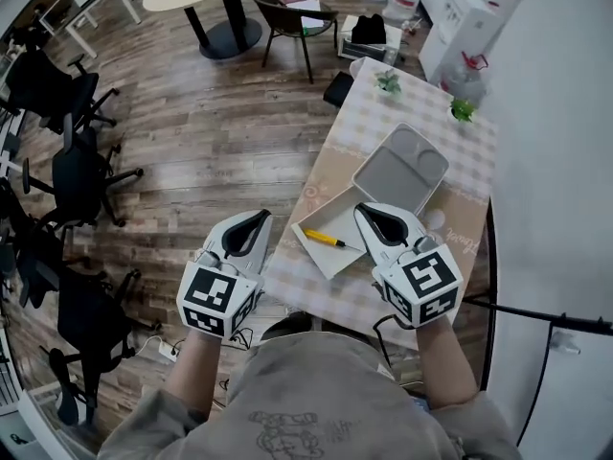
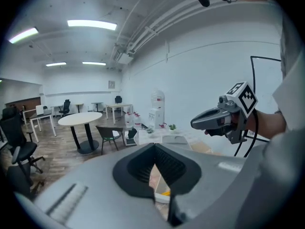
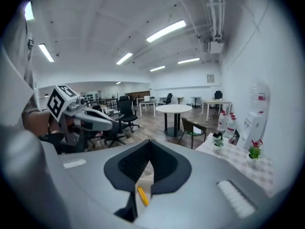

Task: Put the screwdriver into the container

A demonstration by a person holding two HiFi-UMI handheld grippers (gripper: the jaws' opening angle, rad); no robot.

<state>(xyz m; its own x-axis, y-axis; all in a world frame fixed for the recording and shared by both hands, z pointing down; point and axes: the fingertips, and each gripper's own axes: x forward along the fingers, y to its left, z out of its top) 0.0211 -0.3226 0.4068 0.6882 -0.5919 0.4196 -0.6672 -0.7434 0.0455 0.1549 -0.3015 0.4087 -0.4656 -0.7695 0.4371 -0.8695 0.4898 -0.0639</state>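
Left gripper (image 1: 257,217) and right gripper (image 1: 367,209), clenched empty, flank screwdriver (image 1: 326,239) on tray (image 1: 330,214) beside container (image 1: 397,175).

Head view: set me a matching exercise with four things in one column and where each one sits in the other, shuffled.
Things:
1. screwdriver
2. grey container
3. left gripper
4. bright green plant

Places:
A. at the far end of the table
B. left of the table's edge, jaws together
C. lying in the white tray
D. just beyond the white tray, nothing in it

Pairs: 1-C, 2-D, 3-B, 4-A
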